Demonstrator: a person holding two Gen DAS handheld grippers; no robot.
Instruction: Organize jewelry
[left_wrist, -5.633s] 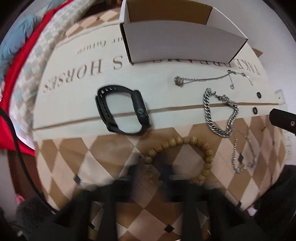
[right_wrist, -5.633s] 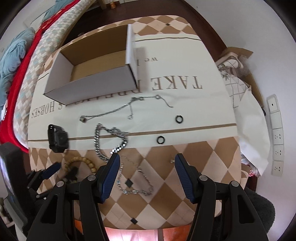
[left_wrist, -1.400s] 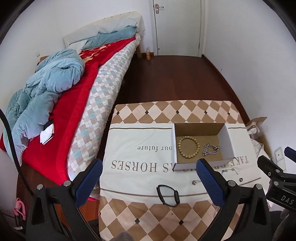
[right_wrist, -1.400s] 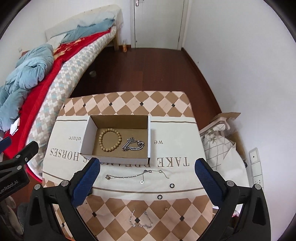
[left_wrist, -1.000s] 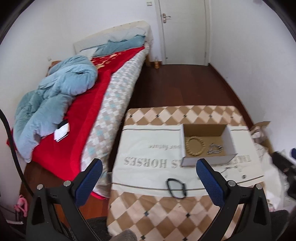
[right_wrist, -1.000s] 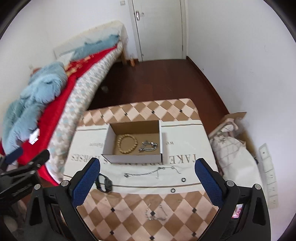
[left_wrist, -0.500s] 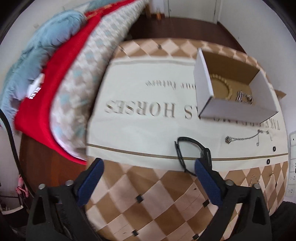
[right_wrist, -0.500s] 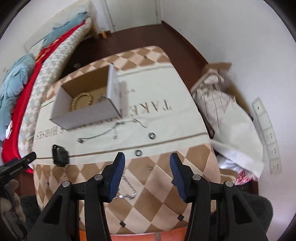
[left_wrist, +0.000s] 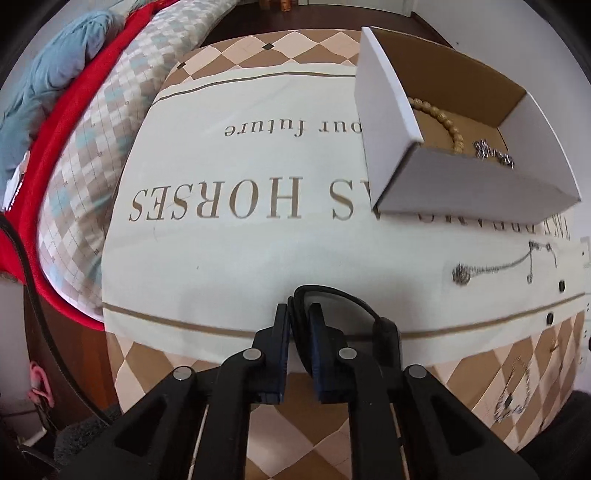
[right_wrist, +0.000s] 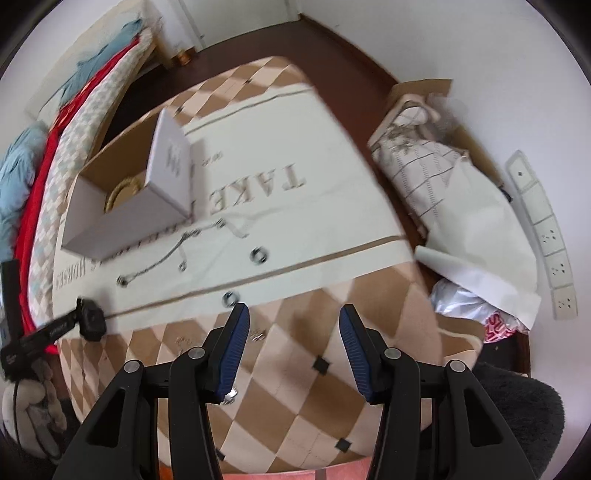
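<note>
Black rubber sits pinched in your left gripper (left_wrist: 297, 314): its jaws have just closed on the watch band (left_wrist: 332, 295), on the cream cloth (left_wrist: 236, 258) near the box (left_wrist: 461, 192). Your right gripper (right_wrist: 291, 321) hangs half-open over the checkered cover (right_wrist: 295, 369), seemingly empty in the blur.

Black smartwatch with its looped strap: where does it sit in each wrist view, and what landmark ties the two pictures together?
Left wrist view: black smartwatch at lower centre, strap pinched in the left hand-held gripper.
Right wrist view: at the left edge, on the cream cloth's brown stripe.
Shared landmark: white cardboard box holding the wooden bead bracelet.
</note>
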